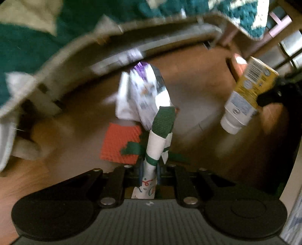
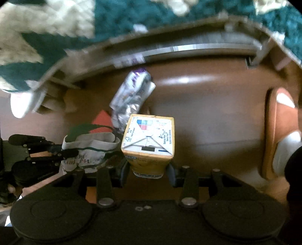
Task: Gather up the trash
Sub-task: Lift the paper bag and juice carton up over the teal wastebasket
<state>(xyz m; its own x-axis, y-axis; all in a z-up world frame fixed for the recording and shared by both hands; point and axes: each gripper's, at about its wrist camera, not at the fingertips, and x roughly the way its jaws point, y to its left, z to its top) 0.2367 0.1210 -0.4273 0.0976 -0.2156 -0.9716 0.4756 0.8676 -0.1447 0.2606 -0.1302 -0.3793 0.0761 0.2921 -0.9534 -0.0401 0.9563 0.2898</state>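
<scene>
Both tongs are squeezing trash over a big brown cardboard box (image 2: 207,105). Left tongs (image 1: 151,169) are closed tight on a squashed white paper cup with green trim (image 1: 157,143). In the right wrist view this cup (image 2: 90,150) sits just left of the carton. Right tongs (image 2: 149,172) are pinching a small yellow and white drink carton (image 2: 149,139) by its sides, with its folded end facing up at the camera. The left wrist view shows this carton (image 1: 245,96) up in the air, off to the right. A crumpled white and purple wrapper (image 2: 130,94) lies inside the box, next to a red paper piece (image 2: 101,118). A teal and cream fuzzy rug (image 2: 113,17) lies behind the box.
</scene>
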